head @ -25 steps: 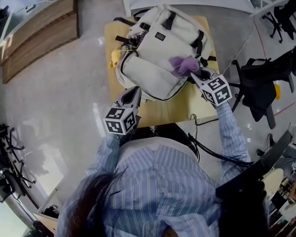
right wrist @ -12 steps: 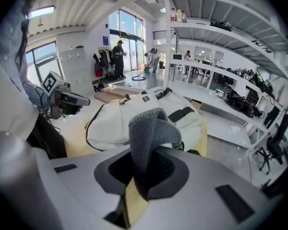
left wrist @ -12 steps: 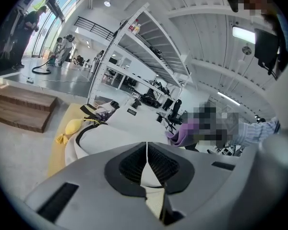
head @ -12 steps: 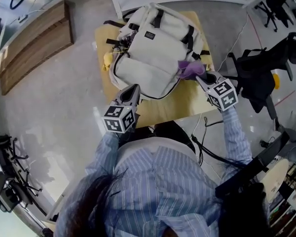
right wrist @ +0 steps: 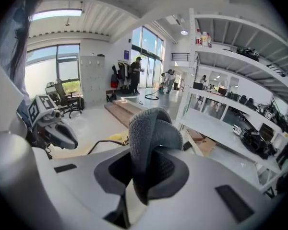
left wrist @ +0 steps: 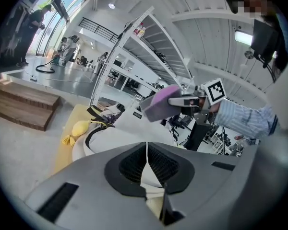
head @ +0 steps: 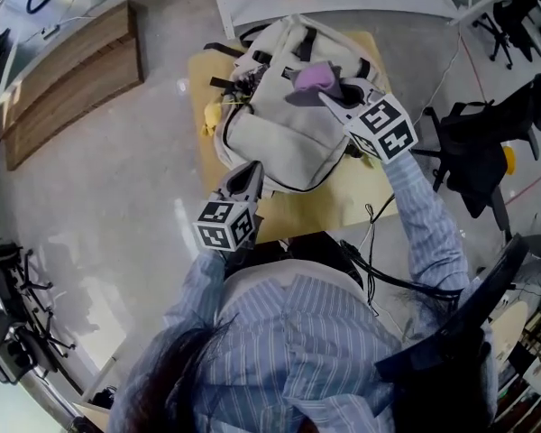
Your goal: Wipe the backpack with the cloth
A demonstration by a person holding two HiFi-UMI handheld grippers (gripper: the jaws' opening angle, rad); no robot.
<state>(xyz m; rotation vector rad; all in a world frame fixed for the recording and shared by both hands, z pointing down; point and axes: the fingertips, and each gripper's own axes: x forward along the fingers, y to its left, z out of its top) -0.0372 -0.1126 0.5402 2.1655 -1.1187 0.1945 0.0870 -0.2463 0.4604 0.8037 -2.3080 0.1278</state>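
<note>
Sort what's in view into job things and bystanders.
Job: backpack; purple cloth in the right gripper; left gripper pinching the backpack's edge.
Lying about: wooden steps; black chair; yellow tassel beside the backpack.

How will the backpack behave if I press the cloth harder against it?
Probably soft and yielding: the backpack slumps on the table with creased fabric, so it should dent under the cloth. It may slide rather than tip, since it lies flat; the left gripper pinching its near edge likely steadies it.
</note>
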